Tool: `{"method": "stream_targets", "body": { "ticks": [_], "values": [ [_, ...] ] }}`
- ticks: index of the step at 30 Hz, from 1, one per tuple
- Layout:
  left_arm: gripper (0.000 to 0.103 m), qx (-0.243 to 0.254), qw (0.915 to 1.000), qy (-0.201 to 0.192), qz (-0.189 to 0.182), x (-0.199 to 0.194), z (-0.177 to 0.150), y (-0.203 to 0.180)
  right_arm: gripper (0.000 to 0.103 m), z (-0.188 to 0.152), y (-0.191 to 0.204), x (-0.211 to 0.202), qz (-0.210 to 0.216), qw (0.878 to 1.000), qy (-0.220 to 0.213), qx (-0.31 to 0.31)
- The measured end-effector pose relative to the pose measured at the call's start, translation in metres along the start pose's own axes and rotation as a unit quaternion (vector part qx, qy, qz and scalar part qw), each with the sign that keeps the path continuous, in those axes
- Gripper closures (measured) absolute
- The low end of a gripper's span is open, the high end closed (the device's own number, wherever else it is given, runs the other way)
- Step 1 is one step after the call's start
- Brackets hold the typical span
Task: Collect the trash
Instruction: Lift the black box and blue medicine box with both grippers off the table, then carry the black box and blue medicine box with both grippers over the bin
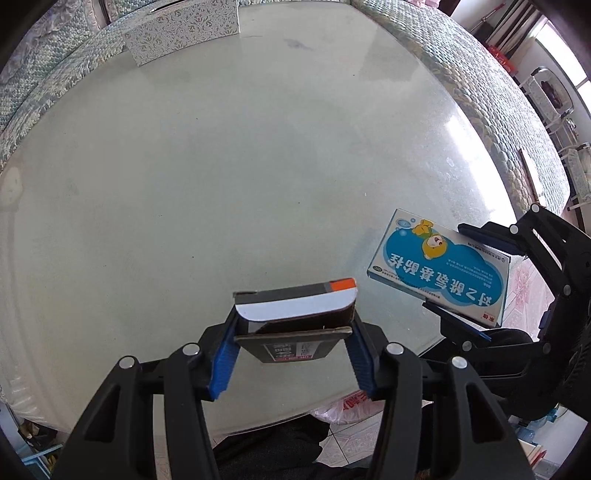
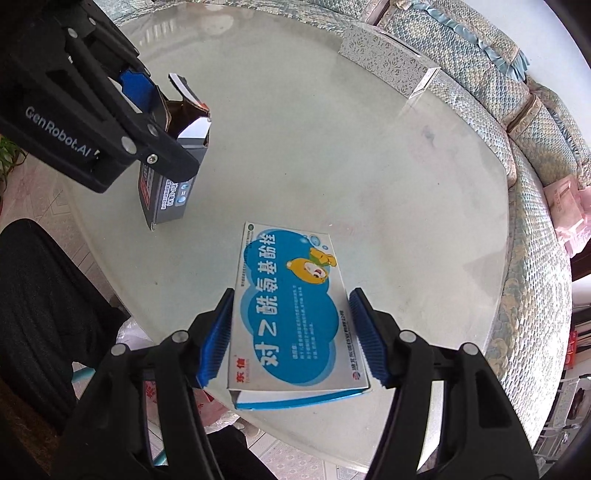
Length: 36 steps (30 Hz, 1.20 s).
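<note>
My left gripper (image 1: 293, 323) is shut on a dark carton (image 1: 295, 314) with an orange corner and an open flap, held above the glass table's near edge. In the right wrist view this dark carton (image 2: 166, 195) hangs from the left gripper (image 2: 162, 122) at the upper left. My right gripper (image 2: 290, 325) is shut on a blue-and-white medicine box (image 2: 291, 314) with a cartoon bear, held flat above the table. That box (image 1: 439, 266) and the right gripper (image 1: 465, 269) also show at the right of the left wrist view.
The round glass table (image 1: 221, 166) is ringed by a patterned quilted cloth (image 2: 535, 258). A floral-patterned box (image 1: 181, 29) stands at the far edge. A plastic bag with red print (image 1: 347, 406) lies below the table's near edge.
</note>
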<state>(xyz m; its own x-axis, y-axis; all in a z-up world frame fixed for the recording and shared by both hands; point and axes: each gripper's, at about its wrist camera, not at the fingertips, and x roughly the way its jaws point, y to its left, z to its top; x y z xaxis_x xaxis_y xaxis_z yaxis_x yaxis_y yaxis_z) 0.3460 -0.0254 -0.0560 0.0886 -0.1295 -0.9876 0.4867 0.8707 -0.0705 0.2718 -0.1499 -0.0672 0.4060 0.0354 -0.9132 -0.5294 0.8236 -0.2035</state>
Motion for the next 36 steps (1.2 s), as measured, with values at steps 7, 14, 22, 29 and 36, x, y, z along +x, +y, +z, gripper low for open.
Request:
{"method": "stream_targets", "body": {
  "ticks": [7,14,22,29,36],
  "values": [
    [0.052,0.013,0.9998,-0.013,0.008,-0.005,0.001,-0.026,0.042,-0.001,0.005,-0.033,-0.020,1.000,-0.015,-0.012],
    [0.052,0.032,0.9988,-0.035,0.012,-0.031,-0.031,-0.046,0.042,-0.018,0.022,-0.064,-0.022,0.999,-0.025,-0.012],
    [0.052,0.050,0.9976,-0.046,0.012,-0.044,-0.076,-0.071,0.042,-0.043,0.048,-0.090,-0.022,0.999,-0.032,-0.014],
    [0.052,0.049,0.9977,-0.046,-0.006,-0.034,-0.111,-0.082,0.042,-0.068,0.075,-0.096,-0.017,0.999,-0.022,-0.018],
    [0.052,0.037,0.9987,-0.031,-0.015,-0.012,-0.137,-0.085,0.042,-0.092,0.097,-0.096,-0.010,1.000,-0.013,-0.020]
  ]
}}
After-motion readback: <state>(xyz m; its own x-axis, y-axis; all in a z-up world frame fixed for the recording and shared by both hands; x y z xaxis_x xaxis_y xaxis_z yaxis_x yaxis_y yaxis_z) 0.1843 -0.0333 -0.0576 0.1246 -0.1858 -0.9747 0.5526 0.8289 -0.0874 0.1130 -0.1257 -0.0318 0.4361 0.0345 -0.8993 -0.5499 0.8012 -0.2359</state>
